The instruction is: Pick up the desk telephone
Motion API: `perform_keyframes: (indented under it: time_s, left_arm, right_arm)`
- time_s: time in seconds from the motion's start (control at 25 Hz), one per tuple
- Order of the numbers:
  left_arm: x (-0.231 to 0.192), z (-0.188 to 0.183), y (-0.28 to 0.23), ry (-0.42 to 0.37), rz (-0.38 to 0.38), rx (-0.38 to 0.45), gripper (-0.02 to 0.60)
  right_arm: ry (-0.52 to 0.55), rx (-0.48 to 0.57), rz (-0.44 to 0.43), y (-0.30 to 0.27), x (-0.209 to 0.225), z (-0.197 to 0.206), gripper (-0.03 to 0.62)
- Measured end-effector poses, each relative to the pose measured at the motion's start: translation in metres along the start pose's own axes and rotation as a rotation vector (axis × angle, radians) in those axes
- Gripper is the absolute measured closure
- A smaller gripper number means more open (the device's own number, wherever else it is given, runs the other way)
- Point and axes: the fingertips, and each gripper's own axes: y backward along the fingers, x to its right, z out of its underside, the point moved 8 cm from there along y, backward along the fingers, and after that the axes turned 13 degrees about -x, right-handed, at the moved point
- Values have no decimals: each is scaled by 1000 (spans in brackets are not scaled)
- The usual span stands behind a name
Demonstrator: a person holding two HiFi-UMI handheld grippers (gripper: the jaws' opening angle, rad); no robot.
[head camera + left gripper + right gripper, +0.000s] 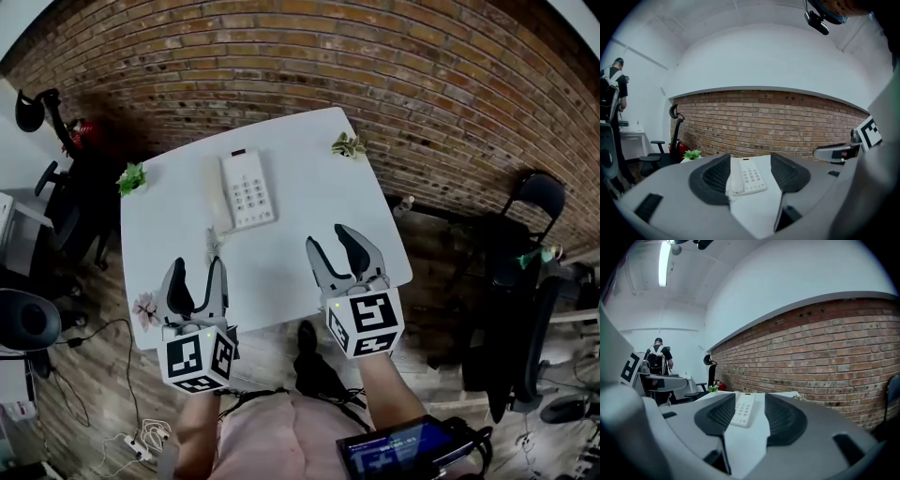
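One white desk telephone (247, 190) on one table's (309, 178) far half, three small plants (132, 177) at its edges, left gripper (198, 268) and right gripper (328, 237) at the near edge, jaws spread and empty, telephone well beyond both

Desk telephone (246, 190) key labels too small to read, person (281, 441) cut off below

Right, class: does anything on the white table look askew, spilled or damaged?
Nothing stands out. The desk telephone lies flat, handset seated, cord trailing towards the near edge; small plants sit at the table corners.
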Motion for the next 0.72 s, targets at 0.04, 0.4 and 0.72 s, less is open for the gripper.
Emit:
perform_keyframes:
  time_s: [0.04,0.4,0.72]
  left_arm:
    - [1,-5,-5,1,-10,3,307]
    - [7,-42,-33,16,-55,54,305]
    - [-4,-79,-38,28,-73,139,299]
  right_arm:
    - [7,1,-11,-7,5,-6,393]
    - [58,45,-76,-46,27,-53,393]
    - [99,94,-89,-60,32,-90,394]
